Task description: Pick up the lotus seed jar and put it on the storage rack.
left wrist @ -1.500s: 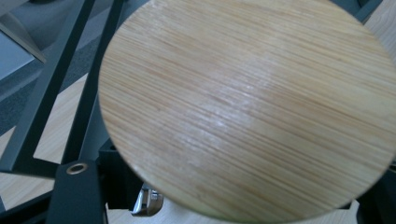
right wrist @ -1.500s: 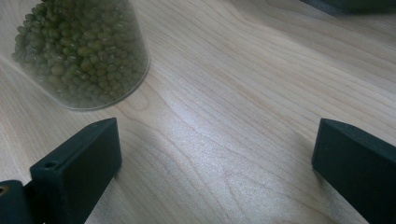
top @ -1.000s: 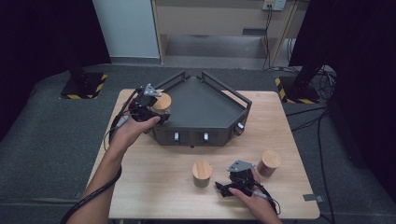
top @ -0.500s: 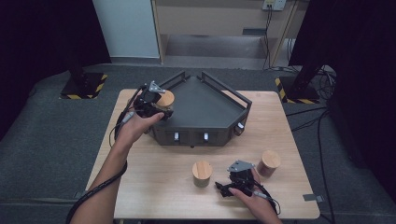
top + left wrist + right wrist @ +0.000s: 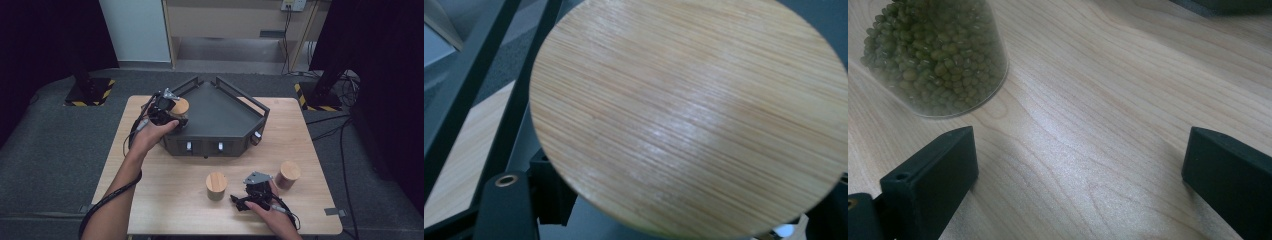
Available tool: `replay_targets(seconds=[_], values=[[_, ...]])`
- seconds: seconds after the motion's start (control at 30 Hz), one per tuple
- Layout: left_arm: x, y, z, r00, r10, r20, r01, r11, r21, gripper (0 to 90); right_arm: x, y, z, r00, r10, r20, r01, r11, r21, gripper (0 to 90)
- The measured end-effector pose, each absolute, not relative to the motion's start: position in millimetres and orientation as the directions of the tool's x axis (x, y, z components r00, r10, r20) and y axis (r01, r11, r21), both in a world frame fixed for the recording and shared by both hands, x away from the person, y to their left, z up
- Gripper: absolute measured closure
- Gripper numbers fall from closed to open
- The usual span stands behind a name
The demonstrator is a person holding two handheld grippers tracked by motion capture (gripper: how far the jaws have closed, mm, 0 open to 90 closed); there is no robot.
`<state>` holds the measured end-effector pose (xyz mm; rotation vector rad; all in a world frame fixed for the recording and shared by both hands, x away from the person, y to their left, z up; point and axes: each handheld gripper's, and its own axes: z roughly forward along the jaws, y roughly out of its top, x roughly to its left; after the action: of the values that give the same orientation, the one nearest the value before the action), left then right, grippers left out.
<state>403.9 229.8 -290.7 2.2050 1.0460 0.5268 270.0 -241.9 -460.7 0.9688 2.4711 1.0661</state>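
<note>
Left gripper apparently grips lidded jar over tray.

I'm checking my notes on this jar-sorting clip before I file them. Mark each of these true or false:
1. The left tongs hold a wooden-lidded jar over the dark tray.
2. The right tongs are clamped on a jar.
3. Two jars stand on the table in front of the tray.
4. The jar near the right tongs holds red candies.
1. True: the left tongs grip the held jar at the left corner of the dark tray.
2. False: the right tongs stand open over bare table, nothing between the jaws.
3. True: the middle jar and the right jar stand there.
4. False: the middle jar holds small green beans, as the right gripper view shows.
</note>
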Motion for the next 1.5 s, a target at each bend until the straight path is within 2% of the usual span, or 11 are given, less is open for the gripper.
replay_targets(seconds=[0.33, 0.57, 1.17, 1.4, 1.5], values=[[410.5, 232.5, -304.5, 0.6, 0.797, 0.07, 0.545, -0.471, 0.694, 24.0, 270.0, -241.9, -460.9, -0.736, 0.677, 0.008, 0.47, 0.502, 0.726, 1.6], [416.9, 243.1, -309.5, 0.6, 0.8, 0.013, 0.559, -0.431, 0.708, 24.0, 270.0, -242.0, -460.9, -0.736, 0.677, 0.008, 0.47, 0.502, 0.726, 1.6], [419.2, 243.6, -308.1, 0.612, 0.791, 0.024, 0.552, -0.448, 0.703, 23.8, 270.0, -242.0, -460.9, -0.736, 0.677, 0.008, 0.47, 0.502, 0.726, 1.6], [406.5, 246.3, -303.3, 0.576, 0.817, 0.037, 0.541, -0.415, 0.731, 7.6, 269.9, -242.0, -460.9, -0.736, 0.677, 0.008, 0.47, 0.502, 0.726, 1.7], [398.6, 250.6, -301.3, 0.577, 0.816, 0.037, 0.529, -0.407, 0.745, 6.0, 269.9, -242.0, -461.0, -0.736, 0.677, 0.008, 0.47, 0.502, 0.726, 1.7]])
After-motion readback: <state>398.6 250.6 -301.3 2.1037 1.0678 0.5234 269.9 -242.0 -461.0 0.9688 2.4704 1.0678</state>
